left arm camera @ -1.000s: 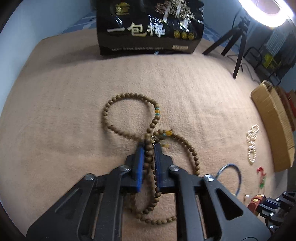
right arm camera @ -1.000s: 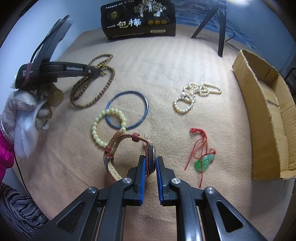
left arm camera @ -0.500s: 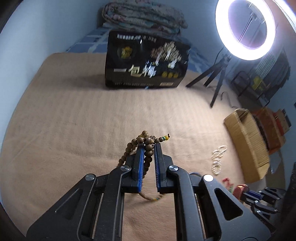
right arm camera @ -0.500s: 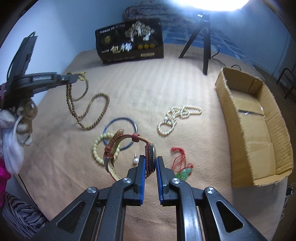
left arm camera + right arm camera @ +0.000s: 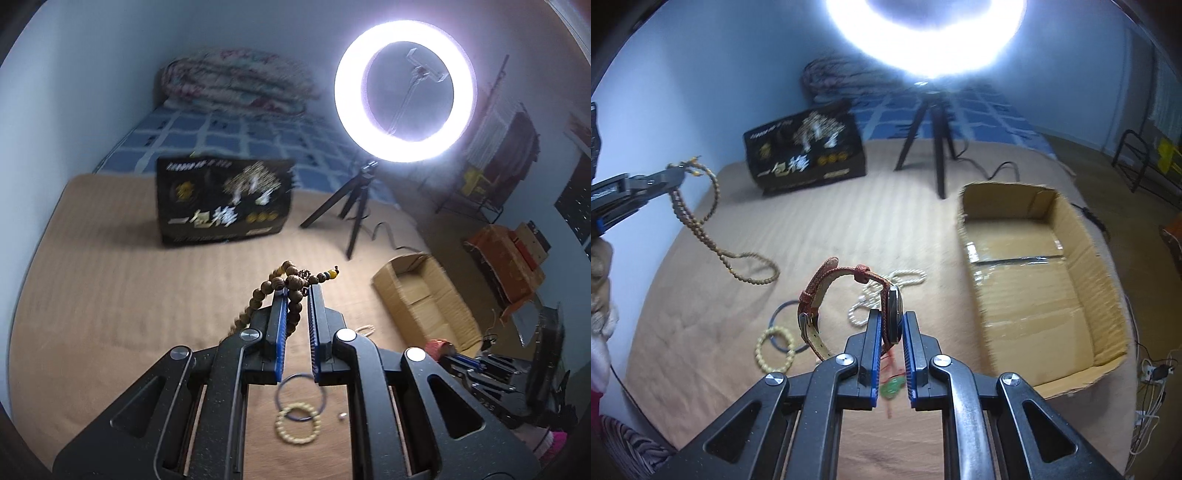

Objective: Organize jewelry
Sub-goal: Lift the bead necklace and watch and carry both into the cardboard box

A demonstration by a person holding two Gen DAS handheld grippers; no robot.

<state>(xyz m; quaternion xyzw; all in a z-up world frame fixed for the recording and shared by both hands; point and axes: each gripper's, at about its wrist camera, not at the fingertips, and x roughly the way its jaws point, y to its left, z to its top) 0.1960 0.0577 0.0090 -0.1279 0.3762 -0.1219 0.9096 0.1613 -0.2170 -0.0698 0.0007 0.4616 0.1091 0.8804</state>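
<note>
Your left claw [image 5: 295, 291] grips the wooden bead necklace [image 5: 291, 282] aloft, your right claw [image 5: 890, 325] clamps the watch [image 5: 892, 317] near the empty cardboard box [image 5: 1034, 266], while pearls [image 5: 882, 291], bangle [image 5: 301, 397] and yellow bead bracelet [image 5: 297, 422] remain on the bed [image 5: 849, 221].

The small green pendant on red string [image 5: 893, 388] is a blur between the right jaws. The brown wooden bead necklace [image 5: 291, 295] drops out of sight behind the left jaws.
</note>
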